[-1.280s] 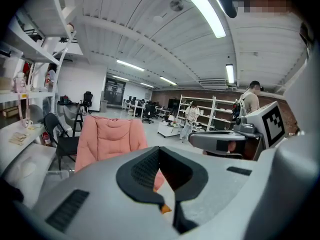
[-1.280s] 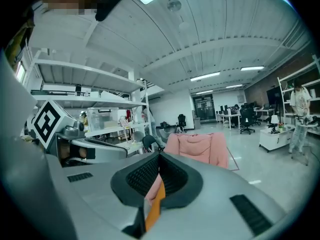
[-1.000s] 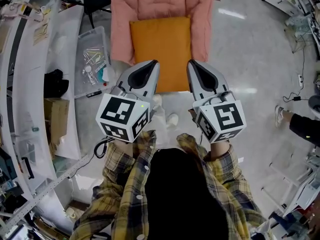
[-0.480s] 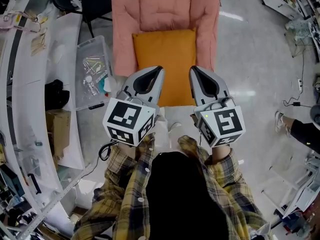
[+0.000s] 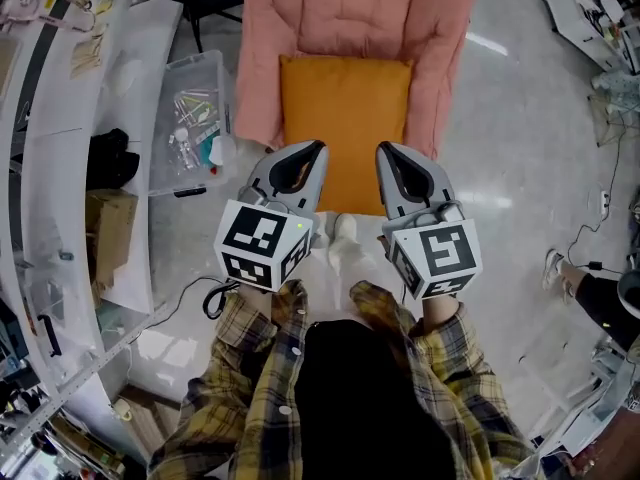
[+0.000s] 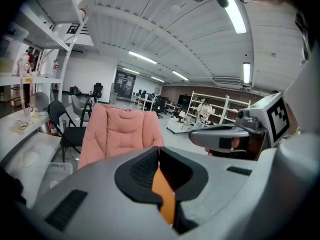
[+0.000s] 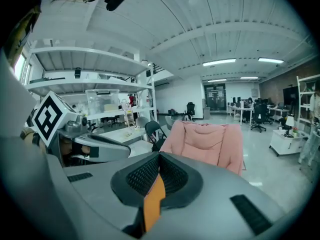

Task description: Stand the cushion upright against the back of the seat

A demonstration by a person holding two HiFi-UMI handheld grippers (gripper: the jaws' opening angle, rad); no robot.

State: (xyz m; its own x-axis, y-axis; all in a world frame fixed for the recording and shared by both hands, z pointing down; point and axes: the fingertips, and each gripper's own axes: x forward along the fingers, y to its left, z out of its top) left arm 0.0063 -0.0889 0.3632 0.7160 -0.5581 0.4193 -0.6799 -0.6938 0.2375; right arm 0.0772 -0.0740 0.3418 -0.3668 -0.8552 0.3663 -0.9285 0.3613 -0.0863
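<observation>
Grey jaws are pressed together at the tips on the left gripper (image 6: 159,149) and also on the right gripper (image 7: 159,155). Nothing is held by either, and only a strip of orange is seen through the gap behind the tips. Both grippers are held side by side over the near edge of the cushion (image 5: 345,108). It lies flat on the seat of the pink chair (image 5: 360,8), with its far edge close to the backrest.

The cushion is judged to be light, soft and easily bent, with a cloth cover that is not slippery. If it is pinched at one corner only, it will probably sag and fold. A hold on the near edge, with one gripper near each corner, is therefore to be preferred. For this the jaws must first be opened.

Room at the sides is limited, because the cushion is closed in by the padded arms of the chair. A plastic box (image 5: 190,108) stands just beside the chair on the left. The way upward toward the backrest is judged to be open.
</observation>
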